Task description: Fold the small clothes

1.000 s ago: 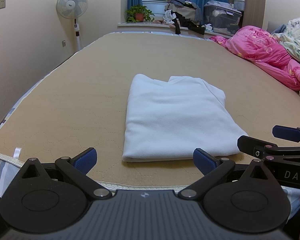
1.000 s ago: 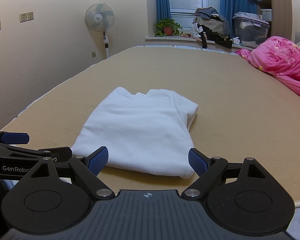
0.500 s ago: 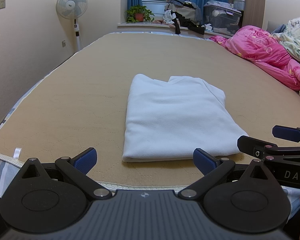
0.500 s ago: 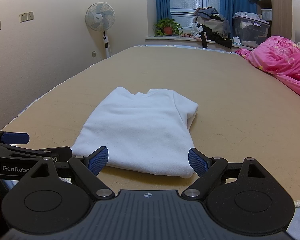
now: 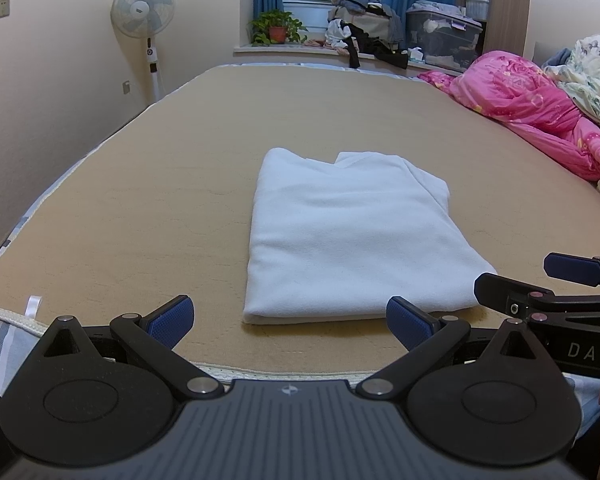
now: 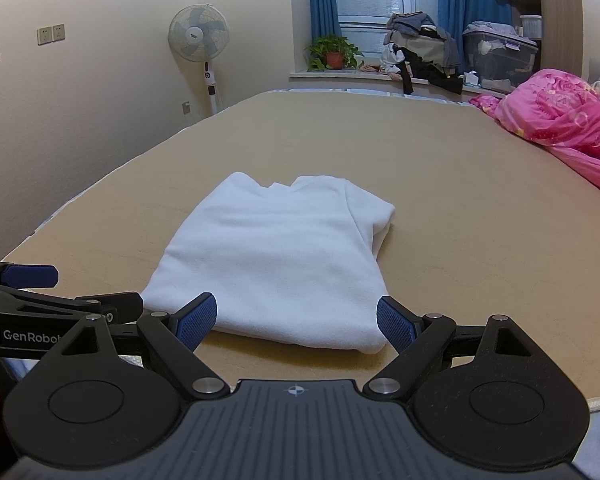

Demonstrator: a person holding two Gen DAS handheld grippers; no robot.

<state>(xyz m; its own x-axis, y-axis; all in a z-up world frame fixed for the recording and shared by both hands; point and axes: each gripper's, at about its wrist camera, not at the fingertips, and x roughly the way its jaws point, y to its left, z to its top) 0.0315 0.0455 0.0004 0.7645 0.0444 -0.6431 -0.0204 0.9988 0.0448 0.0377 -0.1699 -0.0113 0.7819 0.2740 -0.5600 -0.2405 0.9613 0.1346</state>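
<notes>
Both wide open, empty: left gripper [image 5: 288, 318] "GenRobot" | right gripper [image 6: 296, 320] "DAS" | folded white garment [image 5: 352, 236] on bed [image 5: 140, 200]

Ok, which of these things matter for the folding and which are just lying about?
For the job:
white garment, folded on the bed
left gripper, open
right gripper, open

Lying about:
pink quilt
fan
potted plant
clothes pile
storage bin

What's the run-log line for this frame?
left gripper: open, empty | right gripper: open, empty | white garment: folded, flat on bed
</notes>
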